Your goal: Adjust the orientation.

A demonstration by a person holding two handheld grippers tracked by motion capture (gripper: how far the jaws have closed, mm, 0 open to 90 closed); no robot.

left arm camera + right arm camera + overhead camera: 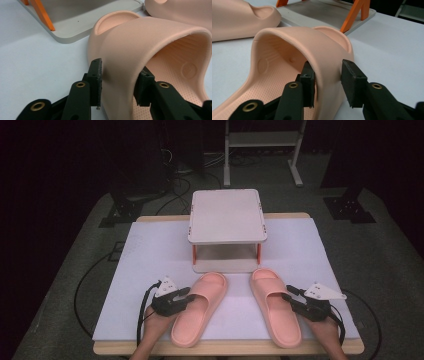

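Left slipper [199, 310]: a peach slide seen lower centre-left of the high view, toe angled toward the small shelf; its strap's outer side is straddled by the left gripper [186, 297].
Left gripper jaws: in the left gripper view [119, 82], one pad is pressed on the outside of the strap and the other is tucked under its arch; the strap wall is held between them.
Right slipper [275, 306]: laid lower centre-right of the high view, well apart from its mate at the heel, nearer at the toe.
Right gripper jaws: in the right gripper view [328, 83], the inner pad is seen against the strap's underside; the outer pad stands just beside the strap, and contact cannot be told.
Shelf [227, 215]: a two-tier beige stand at frame centre; its orange legs [354, 13] are plainly shown in the gripper views.
Table [150, 245]: a white mat, shown whole from above.
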